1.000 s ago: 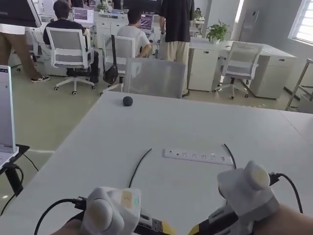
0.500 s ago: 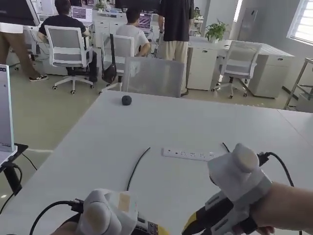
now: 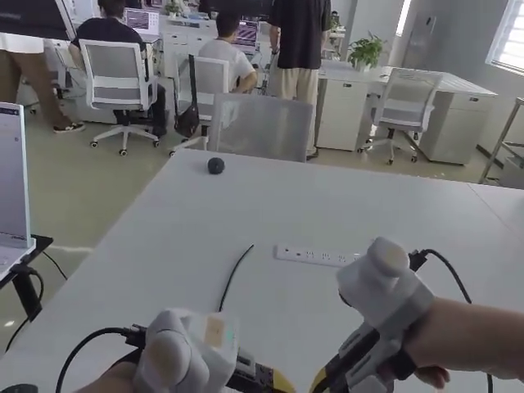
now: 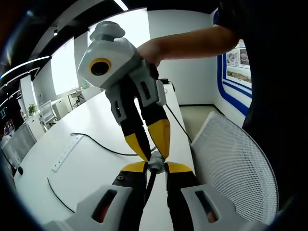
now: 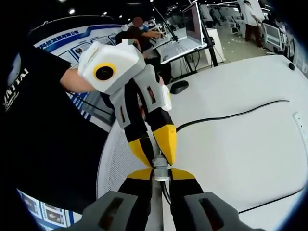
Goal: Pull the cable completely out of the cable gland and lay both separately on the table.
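The cable gland [image 4: 156,162], a small pale grey ribbed plastic barrel, is held off the surface [image 3: 246,205] between two tools that meet nose to nose. The left tool [image 4: 157,168] is narrowed right down, its yellow tips pinching the gland from both sides. A black cable [image 4: 149,182] leaves the gland and runs back between this tool's black jaws toward 6 o'clock in the left gripper view. The right tool [image 5: 160,174] is drawn in just as narrow, its yellow tips closed on the same gland from the opposite end. Both tools have smooth grey-white plastic shells. On the matte white surface, a flat white power strip [image 3: 319,256] lies at 12 o'clock from the tools. A thin black lead [image 3: 232,280] curves at 11 o'clock, and a small dark round object [image 3: 215,165] sits farther off at 11 o'clock.
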{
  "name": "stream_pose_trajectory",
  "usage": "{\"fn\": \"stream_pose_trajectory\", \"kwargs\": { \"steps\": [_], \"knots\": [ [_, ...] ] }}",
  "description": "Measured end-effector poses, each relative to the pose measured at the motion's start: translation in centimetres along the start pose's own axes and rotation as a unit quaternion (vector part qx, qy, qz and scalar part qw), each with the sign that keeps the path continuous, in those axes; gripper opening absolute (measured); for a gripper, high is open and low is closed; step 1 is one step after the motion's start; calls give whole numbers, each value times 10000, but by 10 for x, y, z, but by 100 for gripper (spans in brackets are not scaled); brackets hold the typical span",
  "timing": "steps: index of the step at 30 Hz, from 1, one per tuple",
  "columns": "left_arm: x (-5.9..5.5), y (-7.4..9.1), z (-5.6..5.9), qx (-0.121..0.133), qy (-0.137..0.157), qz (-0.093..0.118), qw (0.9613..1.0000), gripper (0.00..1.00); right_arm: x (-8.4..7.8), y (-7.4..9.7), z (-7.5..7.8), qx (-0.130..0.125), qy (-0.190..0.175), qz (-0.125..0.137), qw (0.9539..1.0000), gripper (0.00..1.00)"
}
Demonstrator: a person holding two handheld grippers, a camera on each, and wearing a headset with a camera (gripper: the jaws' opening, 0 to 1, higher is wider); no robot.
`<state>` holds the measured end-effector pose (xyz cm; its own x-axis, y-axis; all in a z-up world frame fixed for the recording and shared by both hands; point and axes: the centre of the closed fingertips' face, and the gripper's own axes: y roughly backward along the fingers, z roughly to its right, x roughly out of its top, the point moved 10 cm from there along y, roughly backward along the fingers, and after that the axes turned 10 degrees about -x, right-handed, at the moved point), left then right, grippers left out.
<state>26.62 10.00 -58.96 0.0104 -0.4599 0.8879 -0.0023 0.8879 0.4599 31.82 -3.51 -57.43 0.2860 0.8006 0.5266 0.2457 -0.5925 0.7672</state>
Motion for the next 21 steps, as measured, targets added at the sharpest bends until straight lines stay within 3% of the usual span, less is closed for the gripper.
{"fn": "stream_pose_trajectory", "kwargs": {
  "steps": [4,9,11,13,14,15,16,17,21],
  "knots": [
    [0,-1,0,40,78,4,10000,15,1,1,-1,-51,135,-32,9999,8],
    [-4,-2,-2,66,366,129,9992,15,2,1,-9,-573,677,-71,9960,7],
    [-6,-3,-2,49,418,121,9990,15,1,-2,-17,-898,1091,-134,9899,7],
    [-10,-4,-3,20,613,148,9980,15,2,-5,-25,-1295,1552,-239,9791,7],
    [-12,-4,-4,22,750,186,9970,15,2,-7,-28,-1527,1819,-260,9710,7],
    [-13,-3,-6,50,780,219,9967,15,2,-8,-31,-1665,1951,-269,9662,7],
    [-14,-2,-7,60,846,244,9961,15,3,-9,-33,-1846,2203,-251,9575,7],
    [-14,-1,-7,40,892,269,9956,15,2,-10,-35,-1894,2230,-245,9559,7],
    [-13,-2,-5,48,807,202,9965,15,1,-11,-33,-1870,2115,-214,9591,7]
  ]
}}
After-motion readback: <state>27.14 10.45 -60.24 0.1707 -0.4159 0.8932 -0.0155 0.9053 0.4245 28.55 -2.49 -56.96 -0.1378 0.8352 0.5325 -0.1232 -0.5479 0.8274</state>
